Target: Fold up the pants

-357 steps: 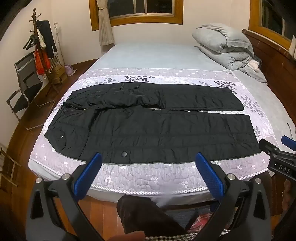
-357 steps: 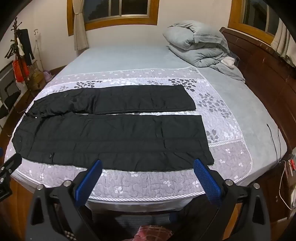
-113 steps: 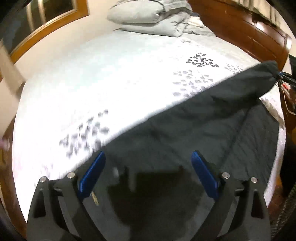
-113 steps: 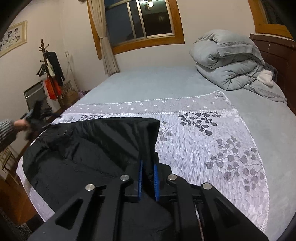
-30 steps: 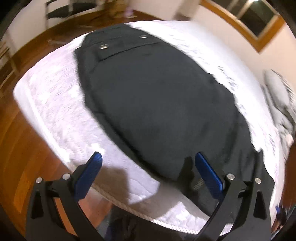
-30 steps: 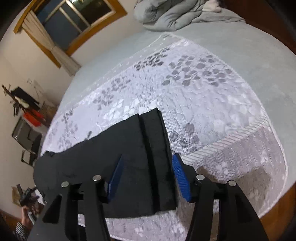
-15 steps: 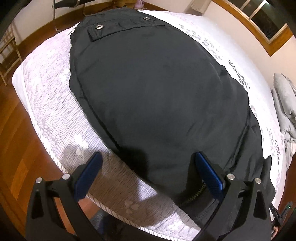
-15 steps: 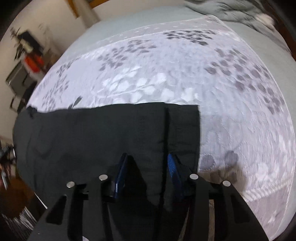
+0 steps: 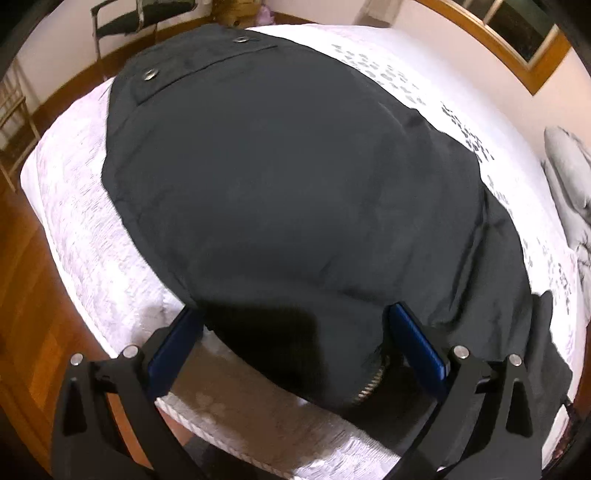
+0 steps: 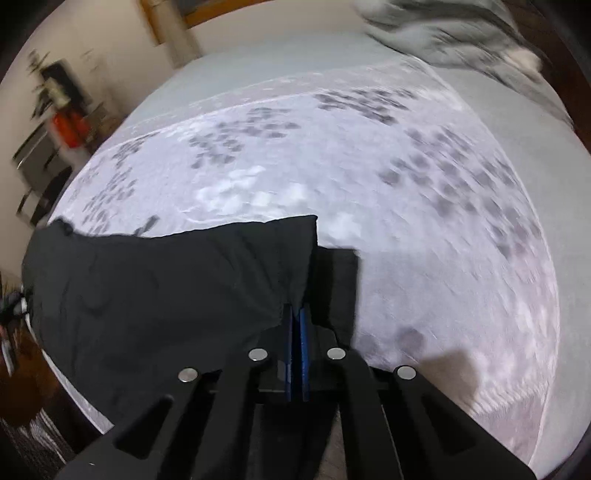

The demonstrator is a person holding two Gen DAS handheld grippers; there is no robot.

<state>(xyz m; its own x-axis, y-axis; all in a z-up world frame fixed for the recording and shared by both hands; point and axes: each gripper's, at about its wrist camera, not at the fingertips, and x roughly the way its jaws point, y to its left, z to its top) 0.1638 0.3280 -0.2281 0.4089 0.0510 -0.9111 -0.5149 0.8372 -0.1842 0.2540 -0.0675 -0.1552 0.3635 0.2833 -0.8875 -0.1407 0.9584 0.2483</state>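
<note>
The black pants (image 9: pixel 295 184) lie folded lengthwise on the pale flowered bedspread (image 9: pixel 92 251), waistband and snap buttons at the far end in the left wrist view. My left gripper (image 9: pixel 295 343) is open, its blue pads (image 9: pixel 417 343) straddling the near edge of the fabric by the zipper without pressing it. In the right wrist view the leg ends of the pants (image 10: pixel 184 288) lie at the lower left. My right gripper (image 10: pixel 295 317) is shut on the hem, which bunches up into the blue pads (image 10: pixel 304 350).
A wooden floor (image 9: pixel 22 295) and a chair (image 9: pixel 140 18) lie beyond the bed's left edge. A grey duvet (image 10: pixel 461 33) is heaped at the head of the bed. A coat stand with clothes (image 10: pixel 62 107) is by the wall.
My right gripper's pads have come together on the pants hem, where they stood apart over it before. My left gripper has dropped closer to the pants edge, pads still apart.
</note>
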